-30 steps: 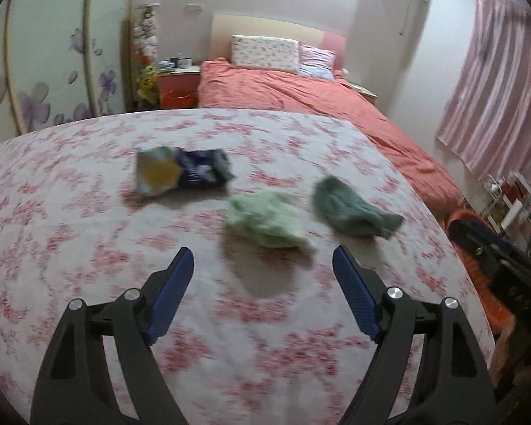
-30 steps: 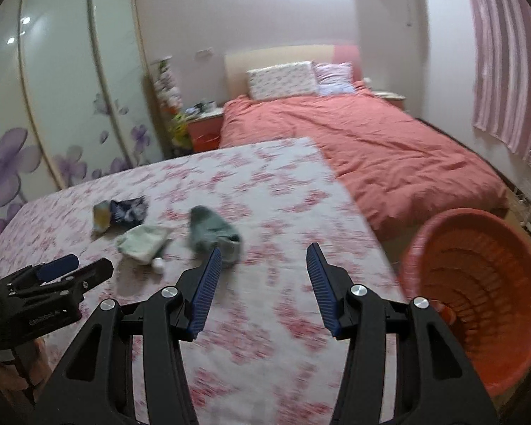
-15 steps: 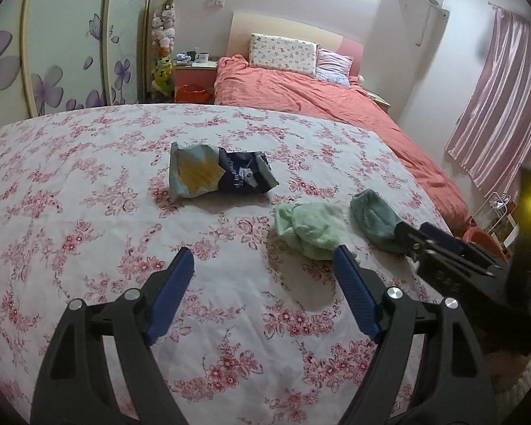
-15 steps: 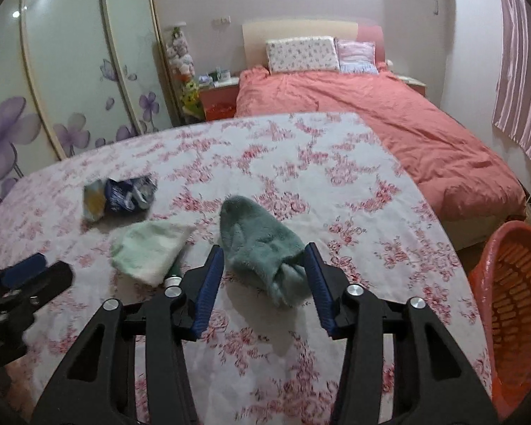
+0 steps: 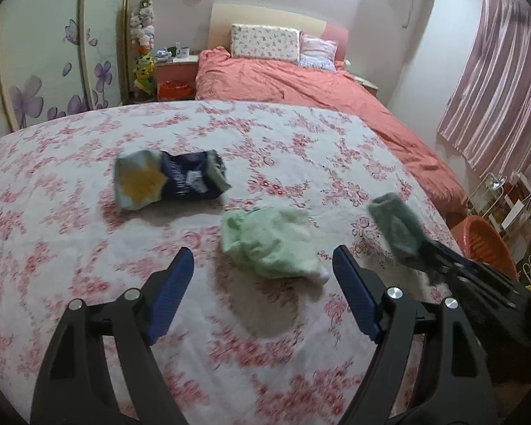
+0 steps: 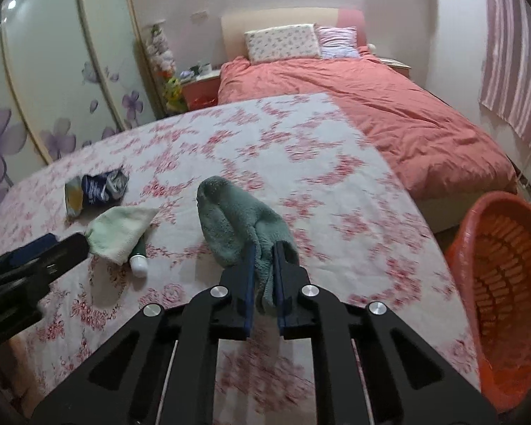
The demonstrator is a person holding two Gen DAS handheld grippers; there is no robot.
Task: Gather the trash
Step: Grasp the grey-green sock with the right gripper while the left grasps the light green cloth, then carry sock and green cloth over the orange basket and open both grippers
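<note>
**Right hand-held gripper clamped on teal cloth; left spread wide**

Right hand-held gripper [image 6: 263,276]: blue pads pressed together on one end of the dark teal cloth [image 6: 237,223]; the rest of the cloth flops forward over the floral bedspread [image 6: 336,219]. Orange basket [image 6: 502,290] sits off the bed's right edge, near the gripper.

Left hand-held gripper [image 5: 262,294]: fingers well apart, holding nothing, hovering just short of the pale green cloth [image 5: 272,241]. A small tube with a white cap [image 6: 138,258] pokes from under that cloth (seen only from the right wrist). Crumpled snack bag [image 5: 170,184], blue and yellow, lies farther back left. Edges blurred.
</note>
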